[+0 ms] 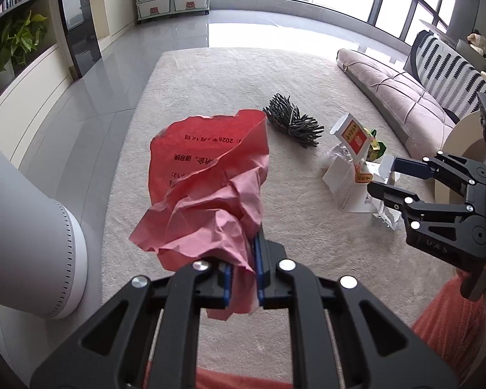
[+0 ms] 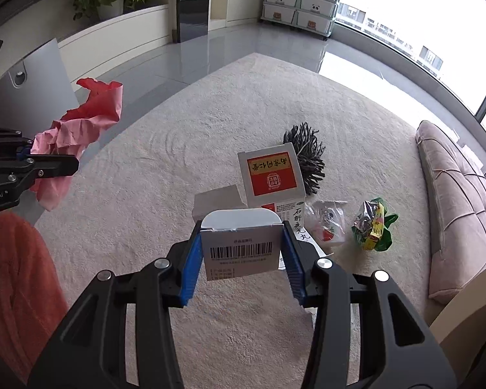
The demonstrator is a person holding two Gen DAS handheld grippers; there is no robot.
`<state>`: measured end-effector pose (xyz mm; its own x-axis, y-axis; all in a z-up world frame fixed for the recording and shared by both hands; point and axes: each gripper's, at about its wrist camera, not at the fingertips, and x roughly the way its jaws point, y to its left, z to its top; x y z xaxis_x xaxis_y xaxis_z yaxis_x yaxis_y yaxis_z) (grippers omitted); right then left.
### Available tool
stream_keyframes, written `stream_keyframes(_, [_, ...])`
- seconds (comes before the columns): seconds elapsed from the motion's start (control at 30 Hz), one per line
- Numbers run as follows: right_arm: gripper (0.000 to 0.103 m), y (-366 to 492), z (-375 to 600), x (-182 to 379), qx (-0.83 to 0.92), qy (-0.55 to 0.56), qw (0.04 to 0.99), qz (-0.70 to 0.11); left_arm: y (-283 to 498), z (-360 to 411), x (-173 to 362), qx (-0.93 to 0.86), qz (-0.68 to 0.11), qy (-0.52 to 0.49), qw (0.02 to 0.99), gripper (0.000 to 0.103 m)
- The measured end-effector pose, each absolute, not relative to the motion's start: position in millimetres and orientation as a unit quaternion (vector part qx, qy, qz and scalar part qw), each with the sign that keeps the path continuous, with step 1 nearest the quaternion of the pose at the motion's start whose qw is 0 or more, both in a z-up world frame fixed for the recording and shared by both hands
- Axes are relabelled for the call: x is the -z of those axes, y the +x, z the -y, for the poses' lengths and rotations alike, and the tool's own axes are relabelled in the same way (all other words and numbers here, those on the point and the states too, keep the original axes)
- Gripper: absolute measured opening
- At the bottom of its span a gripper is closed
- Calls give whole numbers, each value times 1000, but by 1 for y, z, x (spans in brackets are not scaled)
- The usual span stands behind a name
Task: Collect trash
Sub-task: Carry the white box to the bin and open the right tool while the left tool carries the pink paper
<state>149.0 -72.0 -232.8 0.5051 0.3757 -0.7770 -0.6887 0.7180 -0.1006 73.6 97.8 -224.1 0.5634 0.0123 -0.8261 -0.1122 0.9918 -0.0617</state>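
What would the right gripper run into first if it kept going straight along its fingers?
The right gripper, shut on a small barcoded box, points down at the red-and-white carton on the rug. That carton likely comes first, though depth is uncertain.

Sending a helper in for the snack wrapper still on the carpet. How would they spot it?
On the carpet near the sofa, past the red-and-white box and clear bag. The wrapper lies nearest the sofa: crumpled, green and yellow, with silver foil.
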Motion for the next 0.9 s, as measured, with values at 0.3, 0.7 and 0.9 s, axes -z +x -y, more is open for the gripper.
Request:
stream_keyframes(0.3, [44, 97, -19, 128, -407, -214, 842, -281, 12, -169, 120, -107, -395, -29, 912, 12])
stream_keyframes(0.7, [44, 46, -187, 45, -536, -229, 786, -208, -72, -307, 56, -250, -349, -67, 901, 12])
stream_keyframes(0.9, [44, 28, -286, 38, -579, -231, 748, -228, -95, -356, 59, -281, -353, -94, 887, 12])
